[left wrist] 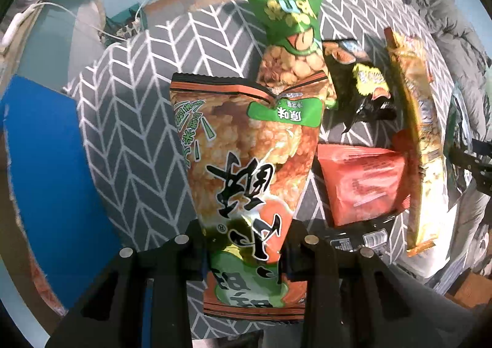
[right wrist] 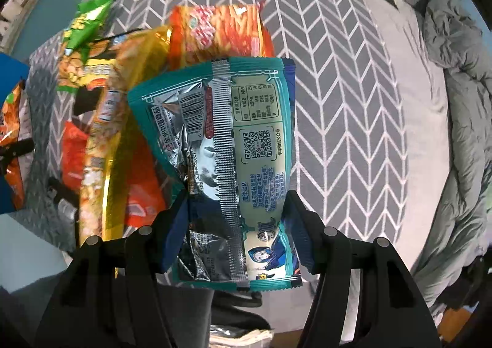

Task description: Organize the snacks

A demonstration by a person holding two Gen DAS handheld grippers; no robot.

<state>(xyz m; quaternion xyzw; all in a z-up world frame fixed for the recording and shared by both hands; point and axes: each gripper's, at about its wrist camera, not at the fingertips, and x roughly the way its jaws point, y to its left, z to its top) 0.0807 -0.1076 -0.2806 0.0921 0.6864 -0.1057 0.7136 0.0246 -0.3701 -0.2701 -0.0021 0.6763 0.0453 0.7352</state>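
Grey herringbone bedcover [left wrist: 129, 120] below. Left gripper [left wrist: 246, 243] clamped on orange rice-cracker bag [left wrist: 246, 163]; loose foil packets [left wrist: 363, 182] beyond, unsorted. Right gripper [right wrist: 236, 218] clamped on teal foil packet [right wrist: 227, 138]; sorting barely begun.

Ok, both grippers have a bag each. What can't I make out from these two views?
- Left wrist view: the orange bag hides part of the green bag behind it.
- Left wrist view: the yellow bag is blurred; its print is unreadable.
- Right wrist view: the teal bag shows only its back, and it covers much of the pile.
- Both views: where the snacks should go is not shown.
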